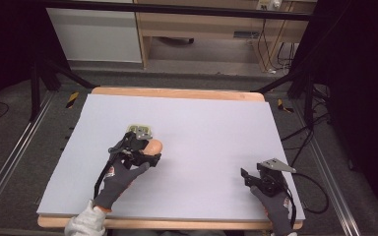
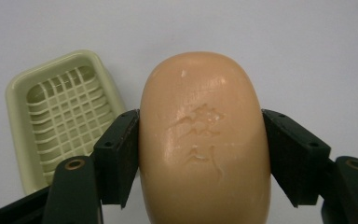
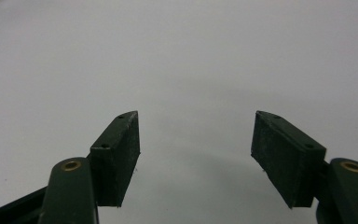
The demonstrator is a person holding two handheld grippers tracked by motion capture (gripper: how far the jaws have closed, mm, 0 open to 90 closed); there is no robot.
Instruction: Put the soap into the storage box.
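Note:
A peach-coloured bar of soap (image 2: 204, 140) with raised lettering sits between the jaws of my left gripper (image 2: 200, 154), which is shut on its two sides. In the high view the soap (image 1: 154, 146) pokes out to the right of the left gripper (image 1: 145, 150). A pale green soap dish (image 2: 63, 112) with a grid floor lies empty just left of the soap, and it appears as the dish (image 1: 139, 131) just beyond the hand. My right gripper (image 3: 196, 154) stands open over bare table, and sits at the front right as the right gripper (image 1: 248, 178).
The work surface is a light grey board (image 1: 211, 128) on a wooden table. Black cables trail off the right edge near the right gripper. Beyond the table are dark frame legs and a wooden cabinet.

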